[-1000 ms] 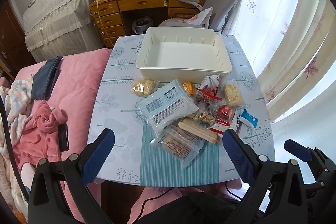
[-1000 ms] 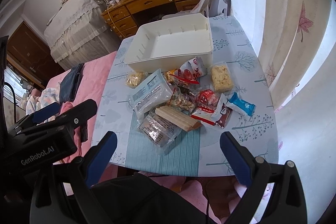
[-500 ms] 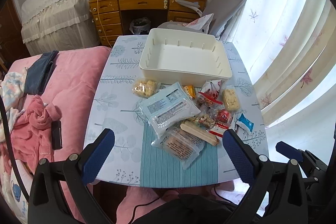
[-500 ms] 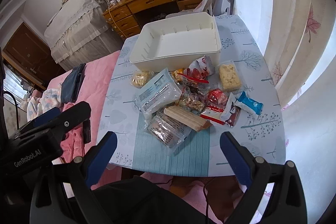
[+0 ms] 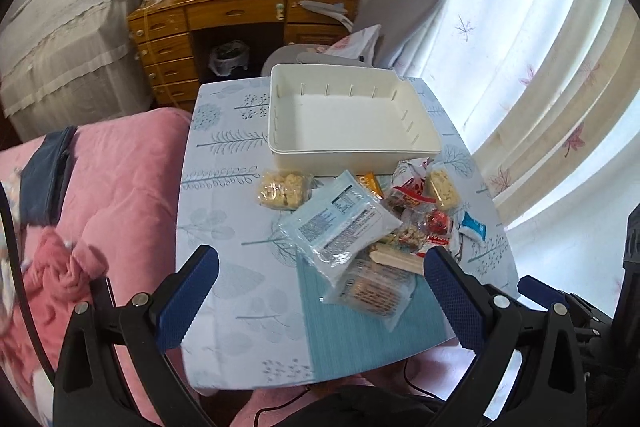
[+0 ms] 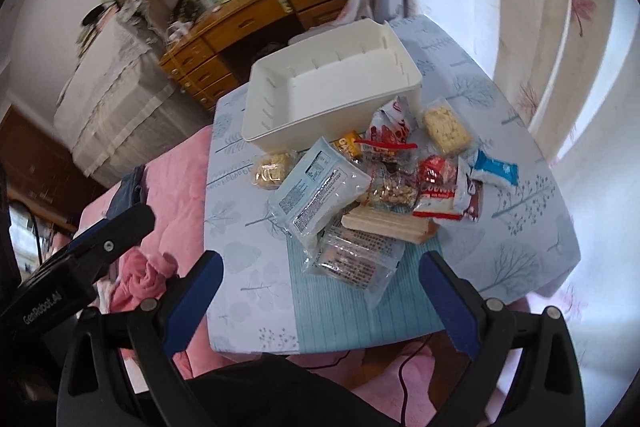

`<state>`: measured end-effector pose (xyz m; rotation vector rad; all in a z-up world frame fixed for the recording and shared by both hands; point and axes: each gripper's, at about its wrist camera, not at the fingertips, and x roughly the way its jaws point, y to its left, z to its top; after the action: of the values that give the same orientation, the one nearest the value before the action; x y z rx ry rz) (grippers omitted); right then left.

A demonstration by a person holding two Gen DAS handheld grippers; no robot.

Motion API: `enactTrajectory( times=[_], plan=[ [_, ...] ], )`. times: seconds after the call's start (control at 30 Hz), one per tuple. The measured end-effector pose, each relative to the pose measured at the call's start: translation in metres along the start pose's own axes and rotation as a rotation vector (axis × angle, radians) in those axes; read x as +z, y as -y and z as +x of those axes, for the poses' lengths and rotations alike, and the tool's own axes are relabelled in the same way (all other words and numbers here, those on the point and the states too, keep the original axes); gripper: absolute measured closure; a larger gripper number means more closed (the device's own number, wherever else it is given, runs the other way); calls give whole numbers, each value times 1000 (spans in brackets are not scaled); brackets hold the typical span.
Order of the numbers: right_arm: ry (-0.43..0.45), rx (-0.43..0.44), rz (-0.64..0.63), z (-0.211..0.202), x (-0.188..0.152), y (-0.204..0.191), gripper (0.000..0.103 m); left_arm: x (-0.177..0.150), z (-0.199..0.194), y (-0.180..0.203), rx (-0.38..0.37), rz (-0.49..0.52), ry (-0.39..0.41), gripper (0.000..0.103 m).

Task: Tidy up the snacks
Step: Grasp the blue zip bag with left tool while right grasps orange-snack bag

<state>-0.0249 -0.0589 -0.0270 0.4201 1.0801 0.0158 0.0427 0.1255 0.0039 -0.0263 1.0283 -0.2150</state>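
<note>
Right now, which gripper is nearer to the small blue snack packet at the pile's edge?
Right, probably. The blue snack packet lies ahead of the right gripper toward its right finger; the left gripper sits further left, both open above the table's near edge.

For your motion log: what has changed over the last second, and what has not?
Both claws, left and right, have moved closer to the snack pile, still open and empty. The snacks and the empty white bin have not moved.
</note>
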Motion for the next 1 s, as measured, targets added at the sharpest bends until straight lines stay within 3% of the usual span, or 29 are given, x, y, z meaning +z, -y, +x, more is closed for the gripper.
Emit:
enactTrajectory(
  times=[0.33,0.47,0.67,0.8,1.0],
  plan=[
    [64,-134,255,23,-25,-18,4,23,36,-42,-95,192,-99,1],
    [96,-188,301,31,-35,-19,4,26,59,-41,-142,279,-159,1],
    [127,-235,304,54,-48,-14,4,28,111,-24,-153,361,-273,2],
    [107,-238,315,83,-55,-3,4,29,147,-10,-144,375,-353,1],
    [-30,-247,378,135,-62,17,4,31,203,16,-100,407,-441,2]
  ],
)
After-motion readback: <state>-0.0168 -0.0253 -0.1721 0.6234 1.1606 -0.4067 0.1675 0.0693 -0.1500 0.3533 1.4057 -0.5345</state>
